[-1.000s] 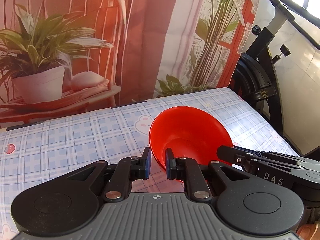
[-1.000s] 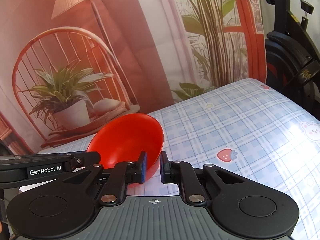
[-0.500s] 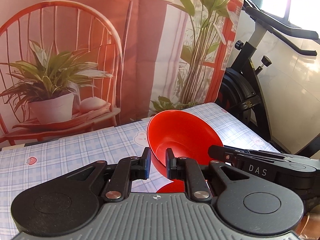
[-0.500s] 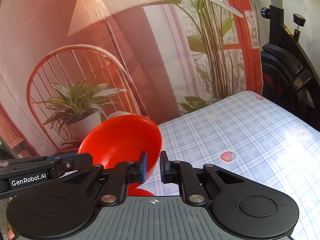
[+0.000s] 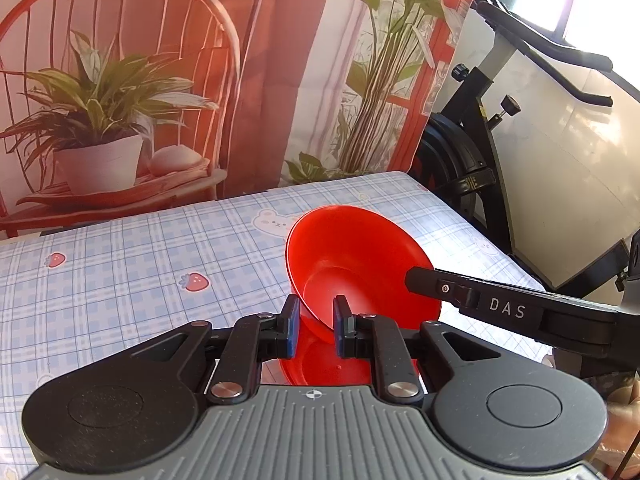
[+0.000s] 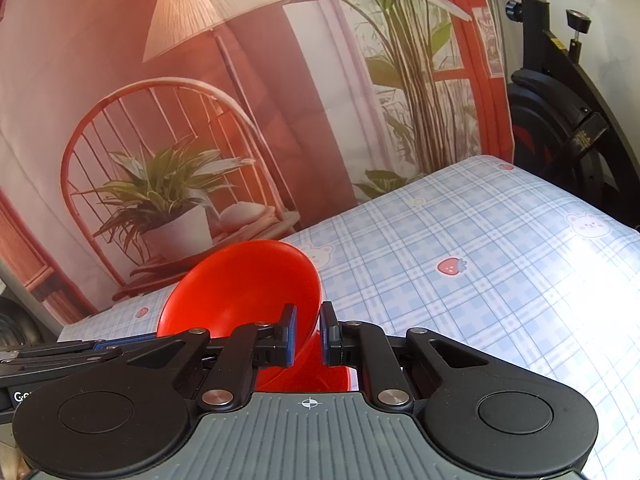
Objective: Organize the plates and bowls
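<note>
A red bowl [image 5: 360, 256] is held tilted above the table between both grippers. My left gripper [image 5: 315, 326] is shut on its left rim. My right gripper [image 6: 307, 330] is shut on its right rim; the bowl [image 6: 244, 288] fills the lower left of the right wrist view. The right gripper's black finger marked DAS [image 5: 472, 298] reaches the bowl from the right in the left wrist view. Below the bowl lies another red dish [image 5: 328, 364], also seen in the right wrist view [image 6: 316, 376], mostly hidden by the fingers.
The table has a blue checked cloth [image 5: 140, 272] with strawberries and bears. A printed backdrop [image 5: 160, 80] hangs behind its far edge. A black exercise bike [image 5: 472, 168] stands past the table's right side.
Both grippers have carried the tilted red bowl back toward the near edge. A second red dish has come into view under it.
</note>
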